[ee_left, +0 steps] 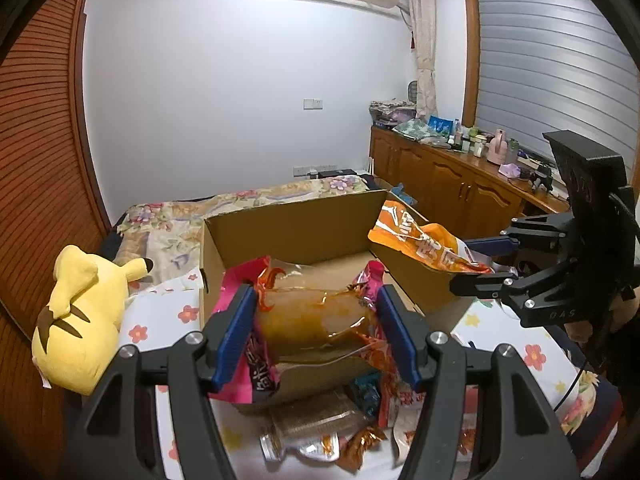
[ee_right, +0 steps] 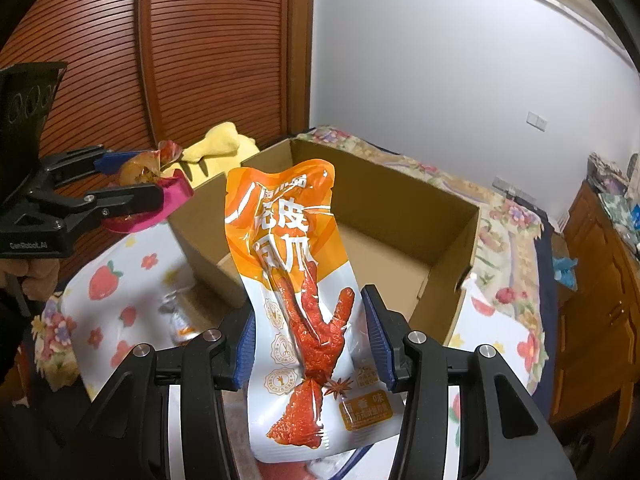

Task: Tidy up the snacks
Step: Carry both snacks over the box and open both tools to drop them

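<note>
— While both grippers are up, what does each one carry?

— Low in the left wrist frame, the left gripper (ee_left: 316,332) has its blue pads squeezed onto a pink-edged snack pouch (ee_left: 312,320) with a clear window showing something brown and glossy. At centre of the right wrist frame, the right gripper (ee_right: 312,344) is clamped on an orange-and-white chicken-foot packet (ee_right: 296,280), upright, a red claw printed down its front.

— Where are they, against the box?

— Both hang at the near edge of the open cardboard box (ee_left: 296,224), which fills the middle of each frame.

— Anything else about?

— Loose snack packets (ee_left: 320,432) lie at the bottom of the left frame, under the pouch, on a flower-print cloth (ee_left: 160,320). A yellow plush toy (ee_left: 80,320) lies at left, beside the box. A wooden cabinet (ee_left: 448,184) crowded with bottles runs along the right.
</note>
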Demonstrator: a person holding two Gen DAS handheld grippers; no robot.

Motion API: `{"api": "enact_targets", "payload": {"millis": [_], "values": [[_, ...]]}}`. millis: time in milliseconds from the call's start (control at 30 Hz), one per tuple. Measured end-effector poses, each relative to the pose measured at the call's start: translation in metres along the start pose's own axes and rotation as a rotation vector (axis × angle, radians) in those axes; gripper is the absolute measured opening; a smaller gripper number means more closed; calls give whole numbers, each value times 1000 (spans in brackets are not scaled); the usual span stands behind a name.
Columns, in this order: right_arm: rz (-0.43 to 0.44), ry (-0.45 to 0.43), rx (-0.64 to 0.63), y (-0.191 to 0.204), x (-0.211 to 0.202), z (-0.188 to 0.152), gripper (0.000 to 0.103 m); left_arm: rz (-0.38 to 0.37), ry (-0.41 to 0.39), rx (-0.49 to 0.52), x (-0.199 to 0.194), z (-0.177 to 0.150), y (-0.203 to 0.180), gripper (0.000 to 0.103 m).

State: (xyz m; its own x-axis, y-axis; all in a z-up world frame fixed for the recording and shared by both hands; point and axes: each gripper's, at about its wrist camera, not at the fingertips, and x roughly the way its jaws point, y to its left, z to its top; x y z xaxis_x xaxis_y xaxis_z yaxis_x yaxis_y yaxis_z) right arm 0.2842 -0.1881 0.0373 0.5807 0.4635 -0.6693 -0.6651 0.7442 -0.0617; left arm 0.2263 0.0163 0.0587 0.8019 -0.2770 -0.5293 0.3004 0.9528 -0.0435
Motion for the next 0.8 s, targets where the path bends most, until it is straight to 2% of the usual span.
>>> {"api": "enact_targets", "payload": {"millis": [233, 467, 800], "values": [[37, 22, 21, -25, 30, 17, 49, 31, 48, 11, 34, 12, 14, 63], [29, 59, 40, -42, 56, 24, 50, 47, 88, 19, 63, 15, 20, 63], [6, 115, 45, -33, 78, 24, 53, 50, 128, 27, 89, 16, 21, 63]]}}
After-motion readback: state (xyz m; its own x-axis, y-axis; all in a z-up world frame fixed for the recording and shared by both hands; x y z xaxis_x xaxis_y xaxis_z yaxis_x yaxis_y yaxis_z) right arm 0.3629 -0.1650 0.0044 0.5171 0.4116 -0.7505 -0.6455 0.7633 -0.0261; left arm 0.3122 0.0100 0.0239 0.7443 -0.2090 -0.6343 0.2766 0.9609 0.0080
